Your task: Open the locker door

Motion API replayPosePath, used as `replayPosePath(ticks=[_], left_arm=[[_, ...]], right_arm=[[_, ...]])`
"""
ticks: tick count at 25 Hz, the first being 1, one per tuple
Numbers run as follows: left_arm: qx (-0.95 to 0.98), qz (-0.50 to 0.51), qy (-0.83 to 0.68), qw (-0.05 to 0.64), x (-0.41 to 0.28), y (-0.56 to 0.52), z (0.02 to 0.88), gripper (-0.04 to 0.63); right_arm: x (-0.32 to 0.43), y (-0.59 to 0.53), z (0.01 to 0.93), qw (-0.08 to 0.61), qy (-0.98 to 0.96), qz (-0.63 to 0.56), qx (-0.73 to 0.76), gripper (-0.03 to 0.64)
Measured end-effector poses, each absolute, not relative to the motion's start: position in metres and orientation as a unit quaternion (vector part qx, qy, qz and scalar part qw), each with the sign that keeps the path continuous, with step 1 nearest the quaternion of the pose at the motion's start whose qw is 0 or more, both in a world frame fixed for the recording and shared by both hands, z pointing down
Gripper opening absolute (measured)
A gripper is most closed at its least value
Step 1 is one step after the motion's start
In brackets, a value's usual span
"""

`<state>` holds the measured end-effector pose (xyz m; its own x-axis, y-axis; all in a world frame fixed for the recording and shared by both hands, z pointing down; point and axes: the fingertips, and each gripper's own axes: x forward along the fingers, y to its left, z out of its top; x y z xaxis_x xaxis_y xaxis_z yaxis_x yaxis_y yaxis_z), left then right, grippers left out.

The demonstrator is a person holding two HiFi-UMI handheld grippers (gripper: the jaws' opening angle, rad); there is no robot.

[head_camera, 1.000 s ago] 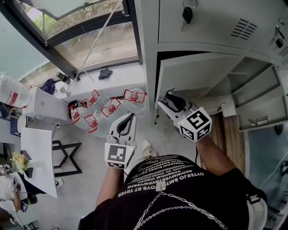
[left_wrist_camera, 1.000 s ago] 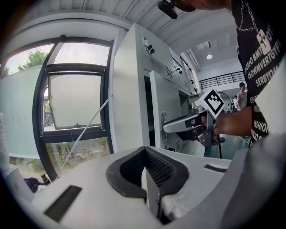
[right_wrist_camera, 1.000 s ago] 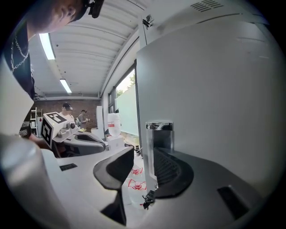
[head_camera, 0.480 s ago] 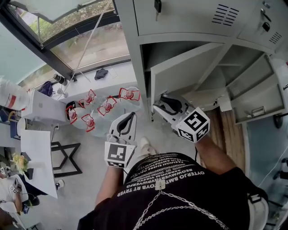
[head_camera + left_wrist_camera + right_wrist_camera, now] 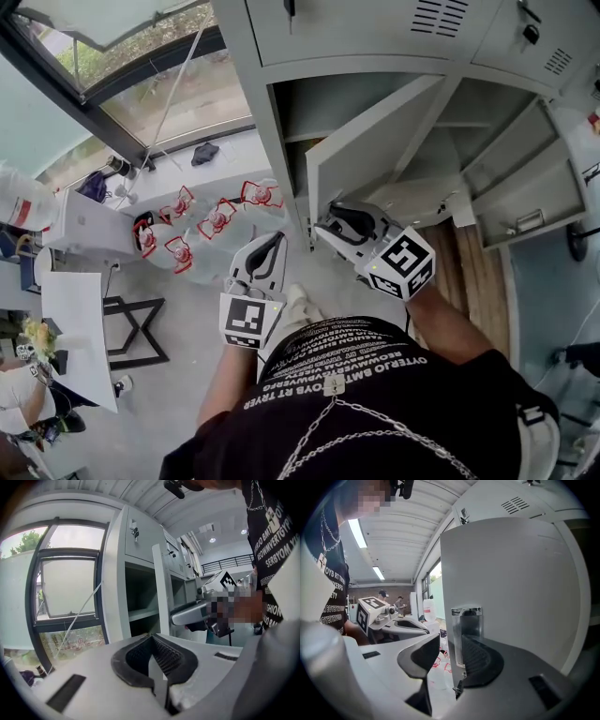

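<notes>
The grey locker door (image 5: 361, 150) stands partly swung out from its compartment, under a shut upper door. My right gripper (image 5: 330, 223) is at the door's free edge. In the right gripper view the door (image 5: 511, 583) fills the right side. My right gripper (image 5: 450, 644) straddles that edge by the metal handle plate (image 5: 466, 630). Its jaws have just been opening, and the left pad stands clear of the door. My left gripper (image 5: 270, 246) hangs over the floor left of the locker, apart from the door. In its own view my left gripper (image 5: 152, 641) is shut on nothing.
Several water bottles with red handles (image 5: 216, 220) lie on the floor below the window (image 5: 141, 66). Another open locker compartment (image 5: 506, 178) is to the right. A white desk (image 5: 80, 319) stands at the far left, and the person's foot (image 5: 298, 302) is below the grippers.
The locker door has swung further out from the cabinet, with the right gripper at its edge. The left gripper has kept its place beside it, still shut.
</notes>
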<state>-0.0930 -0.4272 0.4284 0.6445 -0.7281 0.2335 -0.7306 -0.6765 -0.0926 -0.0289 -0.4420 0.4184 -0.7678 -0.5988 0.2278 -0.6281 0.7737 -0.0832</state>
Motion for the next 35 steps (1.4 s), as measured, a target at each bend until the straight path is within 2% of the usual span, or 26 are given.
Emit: replayPosePath(ticks=[12, 35], left_arm=[[0.917, 0.102, -0.385, 0.019, -0.062, -0.410, 0.419, -0.002], [0.937, 0.102, -0.333, 0.000, 0.030, -0.367, 0.417, -0.002]], right_arm=[[-0.009, -0.414, 0.418, 0.091, -0.936, 0.078, 0.331, 0.146], [0.059, -0.361, 0.418, 0.070, -0.928, 0.092, 0.354, 0.123]])
